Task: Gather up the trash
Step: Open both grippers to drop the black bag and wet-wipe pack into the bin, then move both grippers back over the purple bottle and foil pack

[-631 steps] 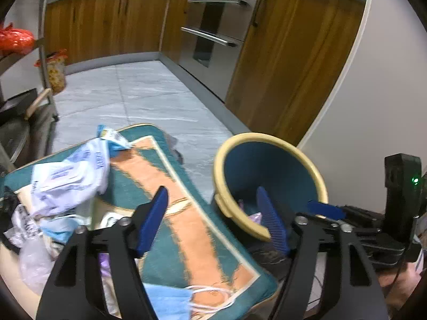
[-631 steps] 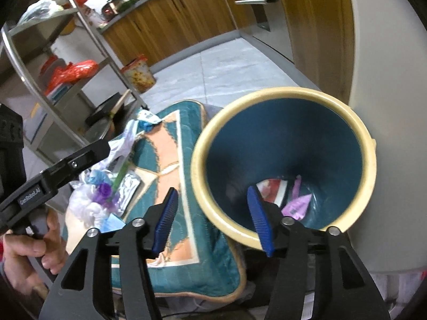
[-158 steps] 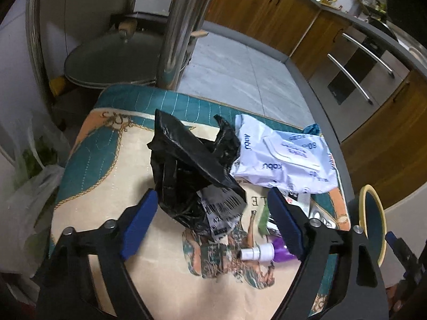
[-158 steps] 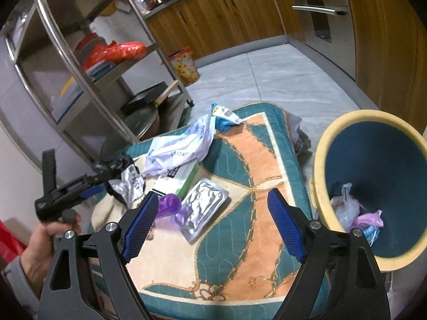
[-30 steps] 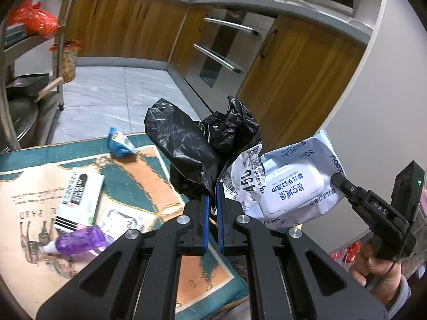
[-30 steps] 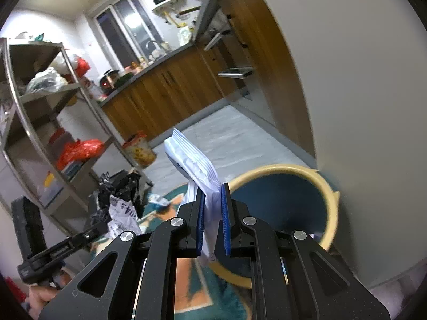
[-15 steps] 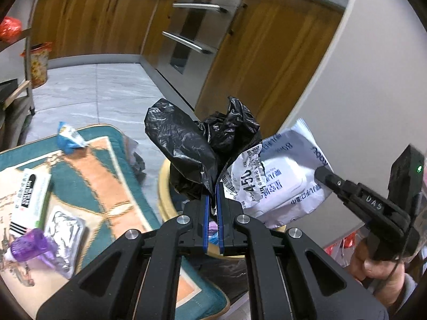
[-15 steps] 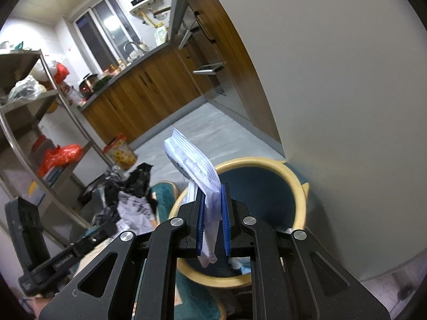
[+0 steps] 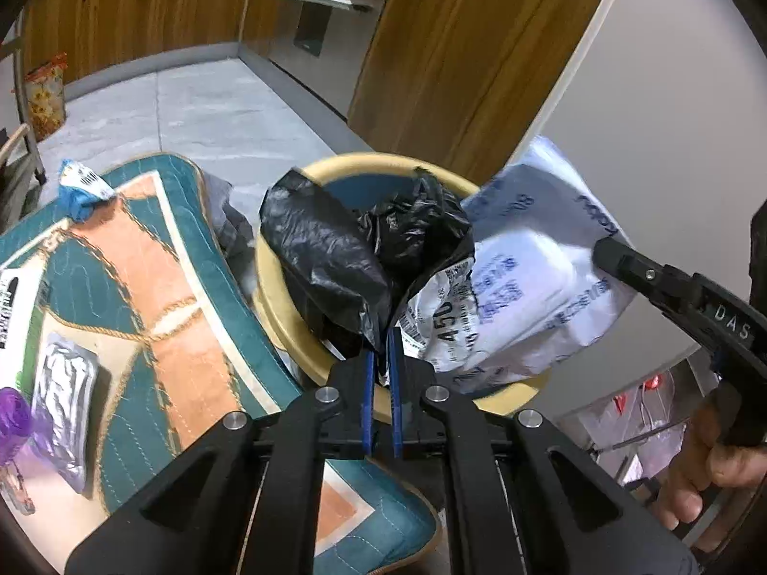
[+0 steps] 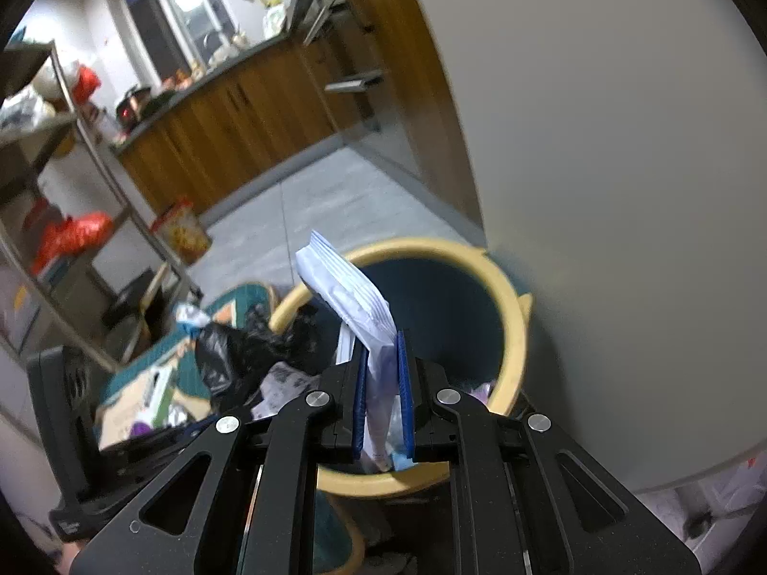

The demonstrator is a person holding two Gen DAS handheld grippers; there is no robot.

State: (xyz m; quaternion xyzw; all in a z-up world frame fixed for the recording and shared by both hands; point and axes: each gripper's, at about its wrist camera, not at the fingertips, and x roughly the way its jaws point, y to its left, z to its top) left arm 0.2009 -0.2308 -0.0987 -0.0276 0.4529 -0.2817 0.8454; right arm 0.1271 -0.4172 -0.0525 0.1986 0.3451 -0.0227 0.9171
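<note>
Left wrist view: left hand-held gripper point(image 9: 379, 359) clamps black bag point(image 9: 335, 258), right hand-held gripper point(image 10: 382, 383) clamps wipes pack point(image 10: 354, 302); patterned mat point(image 9: 191, 335), grey tile floor point(image 9: 215, 115).

The black bag point(image 9: 331, 258) is thin, crinkled plastic film with a glossy sheen, and the paper label point(image 9: 434, 309) stuck to it looks matt and creased. The wipes pack point(image 9: 532, 282) is soft white plastic, smooth and faintly shiny. The bin point(image 10: 510, 335) looks like matt plastic, cream on its rim and dark blue inside. At the mat's left edge, the blister pack point(image 9: 64, 395) is wrinkled, reflective foil. The mat point(image 9: 191, 350) is quilted cloth with stitched lines. The cabinet doors point(image 9: 460, 52) are grained wood with brushed metal handles point(image 9: 323, 0). The floor point(image 9: 211, 120) is smooth grey tile.
</note>
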